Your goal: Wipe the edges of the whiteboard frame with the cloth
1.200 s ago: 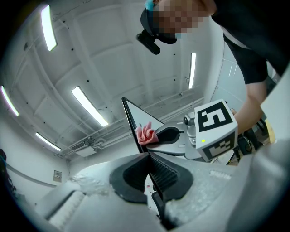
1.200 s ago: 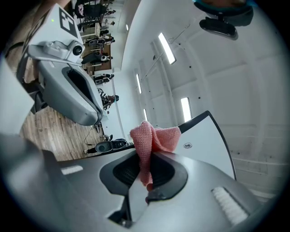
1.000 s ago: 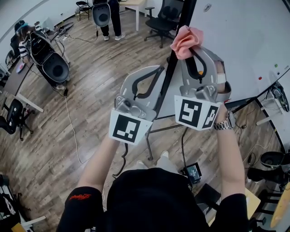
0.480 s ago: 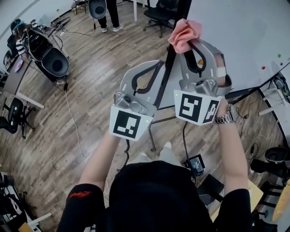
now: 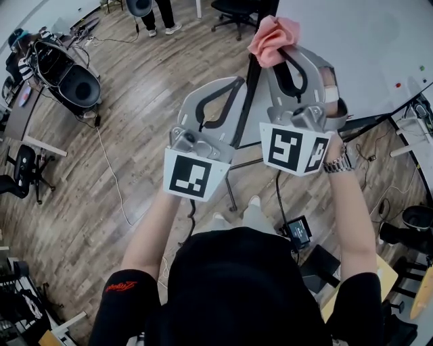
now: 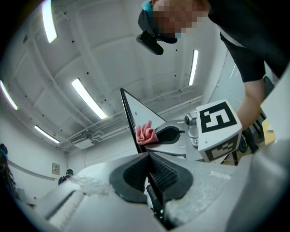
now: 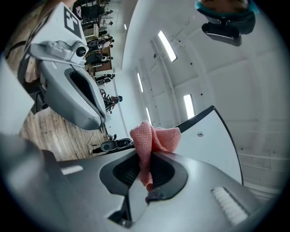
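Closest to the camera is the person's black top, with both arms stretched out ahead. There's a watch (image 5: 338,164) on the right wrist. Each hand holds a gripper with its marker cube facing back at the head view, the left cube (image 5: 191,181) a bit lower than the right cube (image 5: 294,152).

The left gripper (image 6: 148,156) has its jaws closed together with nothing clearly between them. The thin black frame (image 5: 252,101) of the whiteboard (image 5: 352,61) rises right from where the tips meet. I honestly can't tell if it's pinching that edge or just sitting in line with it. From the head view its tip sits right up against the frame bar.

The right gripper (image 7: 147,156) is just beside it, a little farther out, and it's clamped tight on the pink cloth (image 5: 272,40). The cloth bunches up out of the jaw tips. It sits right at the left edge of the whiteboard and looks like it's touching the frame there, below the board's top corner, with most of the bunch on the white side.

Below and past all that is the wood floor (image 5: 135,121), with a small black device (image 5: 298,233) by the whiteboard's stand. Farther off there's an office chair (image 5: 233,10), and somebody's legs (image 5: 159,13) show at the top edge.
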Available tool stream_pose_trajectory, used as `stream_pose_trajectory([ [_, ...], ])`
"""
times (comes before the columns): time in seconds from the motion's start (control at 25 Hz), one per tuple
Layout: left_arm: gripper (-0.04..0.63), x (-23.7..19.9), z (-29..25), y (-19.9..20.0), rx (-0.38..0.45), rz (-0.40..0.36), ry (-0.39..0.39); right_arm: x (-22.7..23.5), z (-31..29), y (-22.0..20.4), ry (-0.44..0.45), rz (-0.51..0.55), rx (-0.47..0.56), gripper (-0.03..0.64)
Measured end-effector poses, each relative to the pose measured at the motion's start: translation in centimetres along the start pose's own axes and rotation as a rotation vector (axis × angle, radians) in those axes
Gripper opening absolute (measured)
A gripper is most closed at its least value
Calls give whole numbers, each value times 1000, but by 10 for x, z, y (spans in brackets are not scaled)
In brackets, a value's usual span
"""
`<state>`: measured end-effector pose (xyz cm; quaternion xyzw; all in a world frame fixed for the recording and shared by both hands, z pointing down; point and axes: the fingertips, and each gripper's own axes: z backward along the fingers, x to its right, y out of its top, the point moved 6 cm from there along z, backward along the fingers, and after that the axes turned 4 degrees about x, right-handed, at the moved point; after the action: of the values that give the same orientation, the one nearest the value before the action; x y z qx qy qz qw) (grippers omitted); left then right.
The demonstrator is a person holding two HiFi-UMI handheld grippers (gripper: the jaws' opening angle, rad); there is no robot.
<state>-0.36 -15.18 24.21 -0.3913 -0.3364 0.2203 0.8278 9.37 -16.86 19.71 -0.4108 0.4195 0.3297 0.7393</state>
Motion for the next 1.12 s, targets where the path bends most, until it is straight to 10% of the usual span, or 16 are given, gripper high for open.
stream_pose_trajectory([
  [1.12,2,0,7,-26,-56,43,14,-34,4,-15,26,-33,-5,43],
])
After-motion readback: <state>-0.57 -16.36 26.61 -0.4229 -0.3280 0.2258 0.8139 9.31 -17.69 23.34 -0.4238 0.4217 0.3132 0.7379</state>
